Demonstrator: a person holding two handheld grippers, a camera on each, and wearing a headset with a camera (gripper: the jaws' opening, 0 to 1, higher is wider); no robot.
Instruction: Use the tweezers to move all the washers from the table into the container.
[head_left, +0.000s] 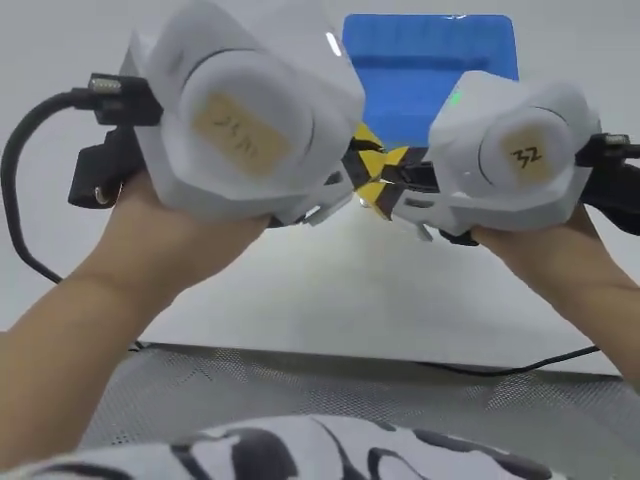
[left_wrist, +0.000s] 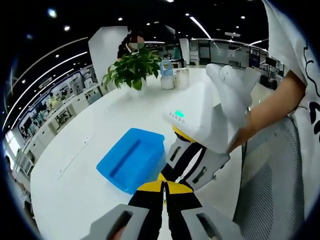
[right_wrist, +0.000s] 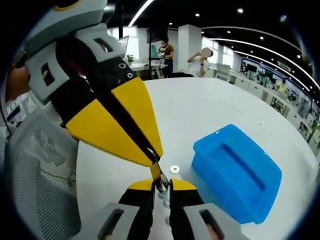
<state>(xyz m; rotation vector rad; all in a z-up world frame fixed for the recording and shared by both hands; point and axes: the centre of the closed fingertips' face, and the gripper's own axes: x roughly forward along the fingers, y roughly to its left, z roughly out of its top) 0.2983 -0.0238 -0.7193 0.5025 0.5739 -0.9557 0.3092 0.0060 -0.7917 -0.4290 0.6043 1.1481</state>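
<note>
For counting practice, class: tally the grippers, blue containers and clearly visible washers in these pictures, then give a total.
Grippers: 2, left gripper and right gripper
Blue container: 1
Washer clearly seen: 1
Total: 4

A grey mesh chair sits nearest, a thin black cable just beyond its edge. Farther off is a leafy plant. Two people stand in the background.

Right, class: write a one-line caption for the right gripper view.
The left gripper meets the right gripper tip to tip over a white table, washer near blue container.
</note>
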